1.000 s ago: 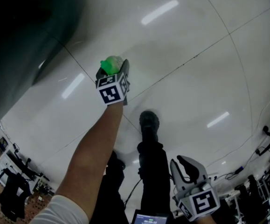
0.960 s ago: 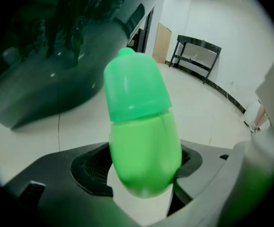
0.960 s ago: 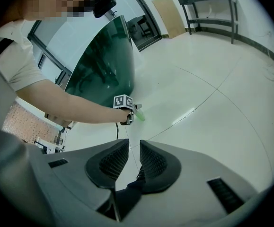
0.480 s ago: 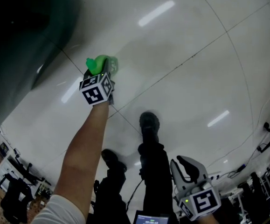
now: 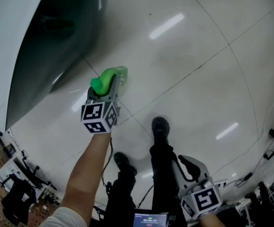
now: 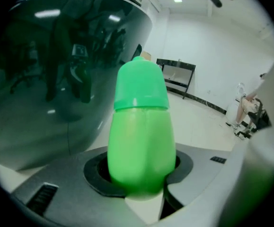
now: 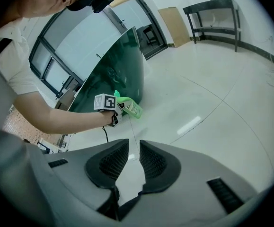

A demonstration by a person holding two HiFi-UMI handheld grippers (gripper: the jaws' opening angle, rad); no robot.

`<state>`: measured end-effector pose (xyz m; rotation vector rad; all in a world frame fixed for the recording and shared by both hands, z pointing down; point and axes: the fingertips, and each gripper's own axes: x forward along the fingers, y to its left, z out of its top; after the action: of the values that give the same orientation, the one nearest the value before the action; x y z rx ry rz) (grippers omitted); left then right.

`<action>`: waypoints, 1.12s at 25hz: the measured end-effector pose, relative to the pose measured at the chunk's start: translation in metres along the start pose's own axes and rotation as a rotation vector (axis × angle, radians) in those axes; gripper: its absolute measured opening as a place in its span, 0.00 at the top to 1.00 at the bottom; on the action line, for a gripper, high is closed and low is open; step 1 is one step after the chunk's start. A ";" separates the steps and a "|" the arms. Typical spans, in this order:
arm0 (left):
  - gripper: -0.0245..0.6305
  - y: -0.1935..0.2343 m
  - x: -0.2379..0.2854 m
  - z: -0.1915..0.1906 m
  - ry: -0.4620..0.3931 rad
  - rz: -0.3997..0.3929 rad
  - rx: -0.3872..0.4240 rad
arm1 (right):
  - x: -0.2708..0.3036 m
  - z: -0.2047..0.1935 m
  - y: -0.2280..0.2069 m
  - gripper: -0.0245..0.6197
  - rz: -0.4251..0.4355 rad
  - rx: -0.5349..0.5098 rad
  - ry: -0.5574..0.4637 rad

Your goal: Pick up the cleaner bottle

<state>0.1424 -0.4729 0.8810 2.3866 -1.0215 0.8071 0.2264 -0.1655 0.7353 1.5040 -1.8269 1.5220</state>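
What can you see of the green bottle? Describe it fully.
The bottle is bright green, translucent-looking plastic, with a rounded body, an opaque green cap and a pale label on one side. The left gripper, whose jaws have just closed, clamps its body and holds it tilted in the air above the glossy floor; nothing else touches it.

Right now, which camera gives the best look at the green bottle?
The left gripper view: the cleaner bottle fills the frame, clamped by the left gripper, whose jaws have just been closing. The head view shows only its top beyond that gripper; the right gripper view shows it small and distant.
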 end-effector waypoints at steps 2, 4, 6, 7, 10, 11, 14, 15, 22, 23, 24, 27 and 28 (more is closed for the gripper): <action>0.71 -0.008 -0.029 0.028 -0.036 -0.018 0.008 | -0.008 0.009 0.012 0.84 0.018 -0.019 -0.022; 0.71 -0.016 -0.061 0.055 -0.064 -0.027 0.011 | -0.019 0.016 0.022 0.84 0.033 -0.048 -0.040; 0.71 -0.022 -0.093 0.080 -0.087 -0.027 0.005 | -0.033 0.024 0.030 0.84 0.045 -0.072 -0.034; 0.71 -0.025 -0.109 0.093 -0.098 -0.024 -0.002 | -0.040 0.029 0.034 0.84 0.049 -0.082 -0.035; 0.71 -0.031 -0.157 0.131 -0.136 -0.004 -0.035 | -0.063 0.046 0.038 0.84 0.052 -0.124 -0.076; 0.71 -0.032 -0.172 0.145 -0.152 0.005 -0.045 | -0.070 0.052 0.040 0.84 0.052 -0.142 -0.093; 0.71 -0.035 -0.218 0.189 -0.208 0.021 -0.062 | -0.091 0.074 0.050 0.84 0.053 -0.188 -0.122; 0.71 -0.037 -0.234 0.203 -0.231 0.020 -0.061 | -0.099 0.081 0.056 0.84 0.052 -0.198 -0.125; 0.71 -0.040 -0.342 0.287 -0.405 0.011 -0.015 | -0.135 0.115 0.096 0.84 0.064 -0.335 -0.194; 0.71 -0.039 -0.357 0.295 -0.427 0.015 -0.010 | -0.139 0.120 0.103 0.84 0.065 -0.351 -0.205; 0.71 -0.037 -0.372 0.300 -0.447 0.020 -0.006 | -0.143 0.123 0.111 0.84 0.067 -0.364 -0.215; 0.71 -0.033 -0.419 0.310 -0.483 0.031 0.008 | -0.157 0.123 0.140 0.84 0.077 -0.390 -0.230; 0.71 -0.033 -0.434 0.311 -0.489 0.032 0.011 | -0.162 0.121 0.149 0.84 0.080 -0.401 -0.234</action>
<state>0.0309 -0.4096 0.3619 2.6472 -1.2355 0.2327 0.2061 -0.2068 0.4886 1.4703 -2.1867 0.9577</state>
